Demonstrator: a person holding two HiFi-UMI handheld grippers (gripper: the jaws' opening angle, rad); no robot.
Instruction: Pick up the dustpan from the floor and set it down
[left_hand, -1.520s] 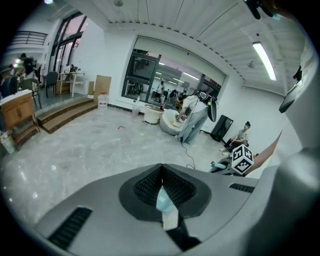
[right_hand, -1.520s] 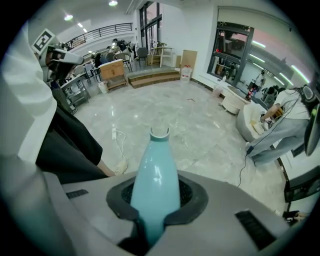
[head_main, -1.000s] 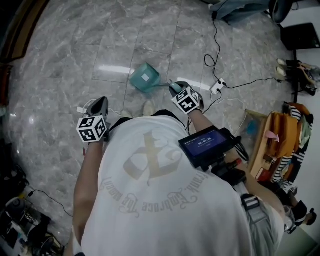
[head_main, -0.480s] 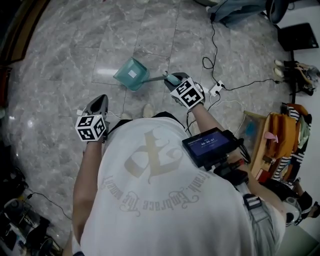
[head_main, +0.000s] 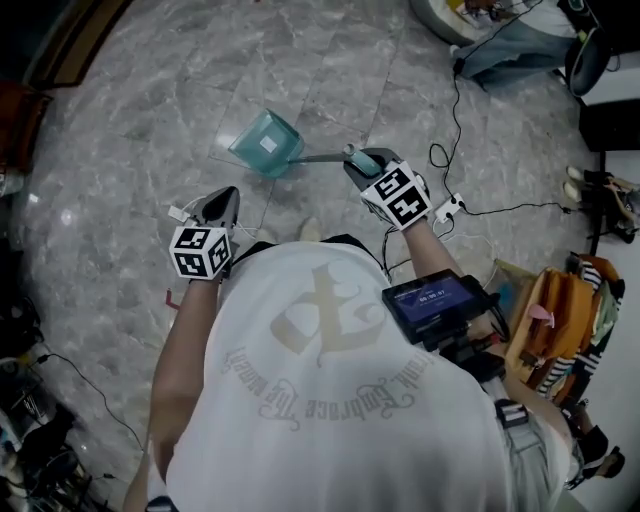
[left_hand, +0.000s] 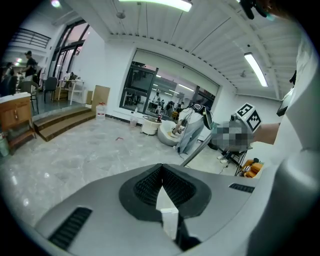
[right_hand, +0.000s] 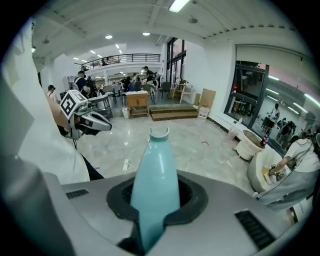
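Because the right tool (head_main: 365, 162) is clamped on the teal handle (right_hand: 154, 185) at the end of the long shaft (head_main: 320, 157), the dustpan (head_main: 265, 143) hangs out ahead of the person (head_main: 330, 380), seemingly just clear of the marble floor (head_main: 130, 150). The left tool (head_main: 222, 203) is closed on nothing and held aside, likely to leave the 1-handed carry unobstructed.

Grey marble floor (head_main: 140, 110), white power strip (head_main: 447, 208), black cable (head_main: 457, 100) trailing across
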